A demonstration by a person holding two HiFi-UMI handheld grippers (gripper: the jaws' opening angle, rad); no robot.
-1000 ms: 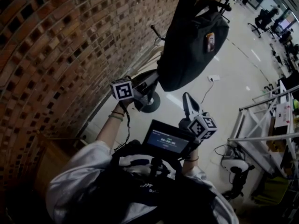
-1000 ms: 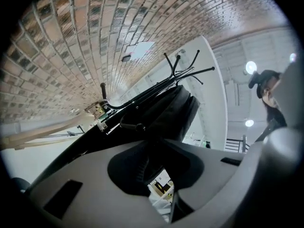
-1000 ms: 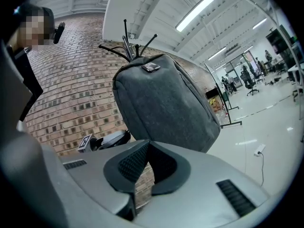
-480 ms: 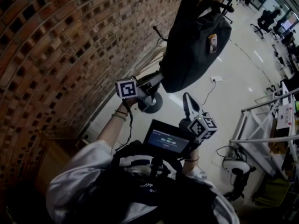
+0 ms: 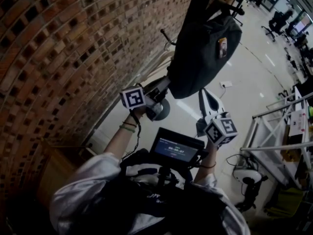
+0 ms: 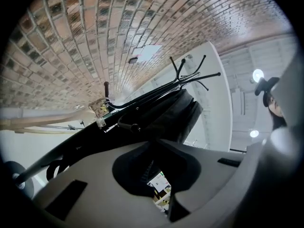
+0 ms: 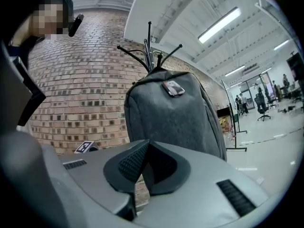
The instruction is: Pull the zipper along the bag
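A dark backpack (image 5: 203, 48) hangs from a black coat rack (image 7: 151, 44) in front of the brick wall. Its zipper pull does not show clearly in any view. My left gripper (image 5: 162, 85) reaches the bag's lower left edge, its jaws closing tight together. In the left gripper view the bag (image 6: 166, 118) lies just past the tips of the left gripper (image 6: 154, 144), and I cannot tell if fabric is pinched. My right gripper (image 5: 204, 98) is shut and empty, pointing up just under the bag's bottom. In the right gripper view the grey bag (image 7: 173, 113) rises beyond the right gripper (image 7: 145, 148).
A curved brick wall (image 5: 58, 58) fills the left. The rack's round base (image 5: 159, 109) sits on the pale floor under the bag. A white socket block (image 5: 224, 82) with a cable lies on the floor. Metal frames (image 5: 274, 131) stand right. A small screen (image 5: 176, 150) sits at my chest.
The left gripper has shifted slightly right, up against the bag's lower edge. The right gripper has risen toward the bag's bottom.
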